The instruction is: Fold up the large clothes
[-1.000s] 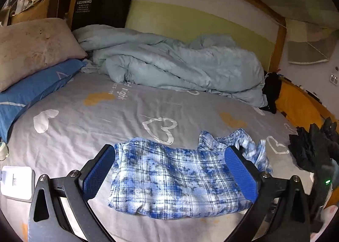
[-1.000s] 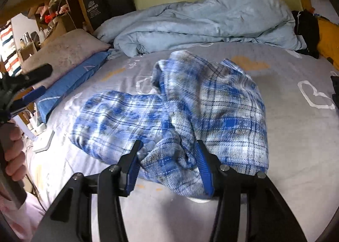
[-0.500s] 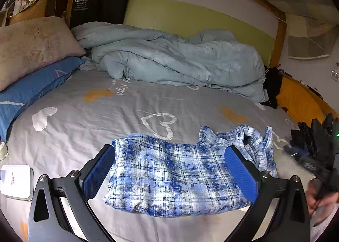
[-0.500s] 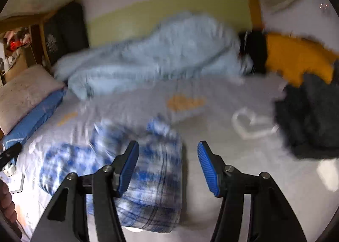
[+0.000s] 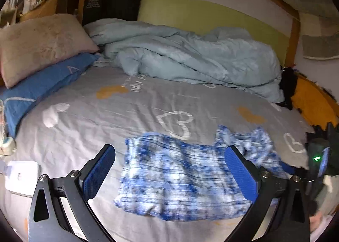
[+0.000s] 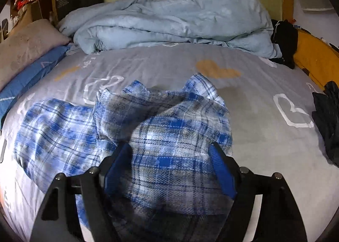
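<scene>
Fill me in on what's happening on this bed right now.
A person with a gripper in each hand is folding a blue plaid shirt on the grey bed sheet. The shirt lies partly folded, one end still bunched up. The right gripper is low over that bunched end; its jaws have just been opening, with cloth between them but not visibly pinched. The left gripper hangs open above the flat end, holding nothing. A light blue duvet is heaped behind.

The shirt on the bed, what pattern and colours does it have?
The shirt is blue-and-white plaid, clearest in the right wrist view.
</scene>
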